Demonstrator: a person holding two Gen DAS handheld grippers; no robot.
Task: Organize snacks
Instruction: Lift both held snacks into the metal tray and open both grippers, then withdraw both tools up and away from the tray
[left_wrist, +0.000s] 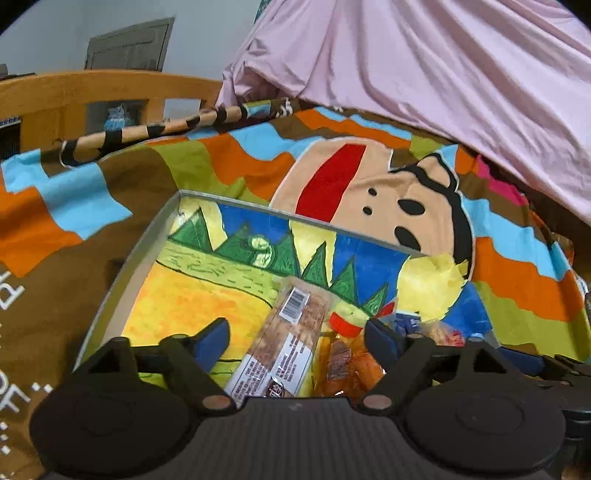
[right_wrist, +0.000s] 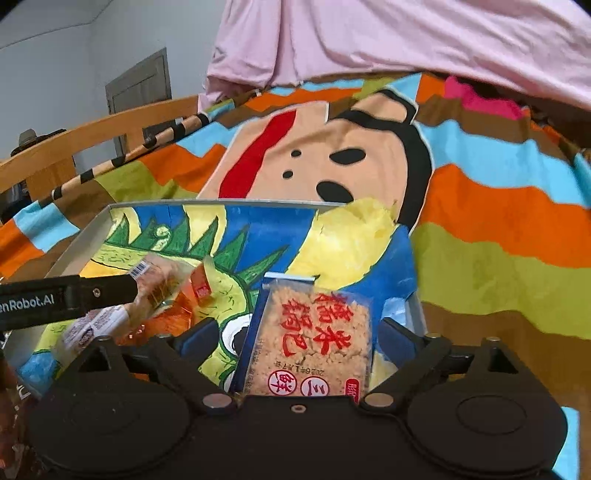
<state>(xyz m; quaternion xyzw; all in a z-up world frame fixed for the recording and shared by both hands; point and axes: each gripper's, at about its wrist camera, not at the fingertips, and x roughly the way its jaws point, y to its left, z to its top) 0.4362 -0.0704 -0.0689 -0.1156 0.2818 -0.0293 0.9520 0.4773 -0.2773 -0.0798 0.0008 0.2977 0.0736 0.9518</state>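
Inside the painted box (right_wrist: 79, 240) on the striped blanket (right_wrist: 498, 221), we have both grippers standing wide with nothing pinched. Our left gripper (left_wrist: 297, 334) straddles a long wrapped bar (left_wrist: 284, 343), whose long axis runs straight away from us between the pads, neither pad touching it; an orange packet (left_wrist: 343, 354) lies just beside its right pad. Our right gripper (right_wrist: 299, 338) frames the rice-cracker pack (right_wrist: 314, 336) the same way, lengthwise along the fingers, clear of both pads as far as the fisheye lets us judge. Each snack seems set down, nearer its own hand, so we would back straight out along that axis.
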